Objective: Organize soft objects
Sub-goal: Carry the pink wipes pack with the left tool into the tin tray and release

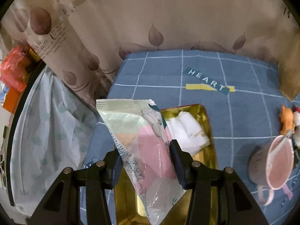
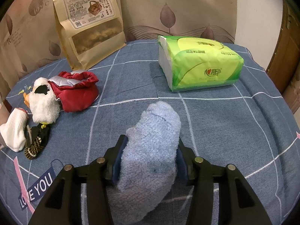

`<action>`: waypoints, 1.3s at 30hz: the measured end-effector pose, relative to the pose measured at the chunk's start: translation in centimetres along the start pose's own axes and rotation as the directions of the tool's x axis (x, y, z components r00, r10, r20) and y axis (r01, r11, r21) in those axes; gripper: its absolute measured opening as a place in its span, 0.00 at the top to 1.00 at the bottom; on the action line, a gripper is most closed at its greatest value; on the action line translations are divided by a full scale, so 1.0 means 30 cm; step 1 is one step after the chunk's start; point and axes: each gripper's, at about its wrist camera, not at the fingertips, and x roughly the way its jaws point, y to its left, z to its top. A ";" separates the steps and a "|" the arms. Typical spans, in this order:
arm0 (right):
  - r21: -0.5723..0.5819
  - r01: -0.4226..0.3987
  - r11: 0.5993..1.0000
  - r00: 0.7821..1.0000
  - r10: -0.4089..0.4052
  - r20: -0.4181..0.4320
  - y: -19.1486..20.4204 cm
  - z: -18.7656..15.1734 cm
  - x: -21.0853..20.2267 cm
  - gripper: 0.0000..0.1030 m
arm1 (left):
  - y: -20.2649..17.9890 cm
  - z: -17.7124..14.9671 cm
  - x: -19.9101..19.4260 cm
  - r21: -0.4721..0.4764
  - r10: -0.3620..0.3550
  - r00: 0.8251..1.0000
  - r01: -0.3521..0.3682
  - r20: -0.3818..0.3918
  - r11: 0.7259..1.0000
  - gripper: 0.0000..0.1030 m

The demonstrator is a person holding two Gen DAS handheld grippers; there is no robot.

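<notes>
My left gripper (image 1: 145, 150) is shut on a clear plastic packet with pink and orange sponges (image 1: 142, 140), held above a gold tin tray (image 1: 206, 116). A folded white cloth (image 1: 189, 133) lies in the tray. My right gripper (image 2: 150, 142) is shut on a rolled light-blue towel (image 2: 151, 150), held just above the blue checked tablecloth (image 2: 225, 123). A red padded pouch (image 2: 78, 91), a white plush duck (image 2: 42, 103), a white sock (image 2: 14, 133) and a dark patterned sock (image 2: 35, 142) lie at the left in the right wrist view.
A green tissue pack (image 2: 198, 63) and a standing kraft snack bag (image 2: 88, 28) are at the back of the table. A pink mask over a grey plush (image 1: 270, 165) and an orange toy (image 1: 286, 120) lie at right in the left wrist view. A pale plastic bag (image 1: 50, 131) hangs off the left edge.
</notes>
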 end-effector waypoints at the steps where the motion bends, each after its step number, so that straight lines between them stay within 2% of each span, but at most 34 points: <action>1: -0.007 0.006 1.000 1.000 -0.006 -0.002 0.002 -0.001 0.001 0.53 | 0.002 0.002 0.015 0.008 0.001 1.000 -0.001 -0.006 1.000 0.54; 16: -0.031 0.031 0.999 0.999 -0.031 -0.005 0.010 -0.002 0.012 0.53 | 0.036 0.022 0.199 0.042 0.005 0.997 -0.002 -0.071 0.999 0.53; 30: -0.032 0.033 0.999 0.999 -0.034 -0.004 0.010 -0.010 0.013 0.52 | 0.077 0.007 0.201 0.051 0.048 0.995 -0.044 -0.082 0.998 0.51; 35: -0.033 0.034 0.999 0.999 -0.034 -0.004 0.011 -0.013 0.013 0.52 | 0.098 0.012 0.174 0.035 0.069 0.995 -0.066 -0.076 0.997 0.42; 39: -0.033 0.035 0.999 0.999 -0.035 -0.004 0.010 -0.012 0.014 0.52 | 0.119 0.016 0.143 0.022 0.084 0.995 -0.083 -0.060 0.996 0.42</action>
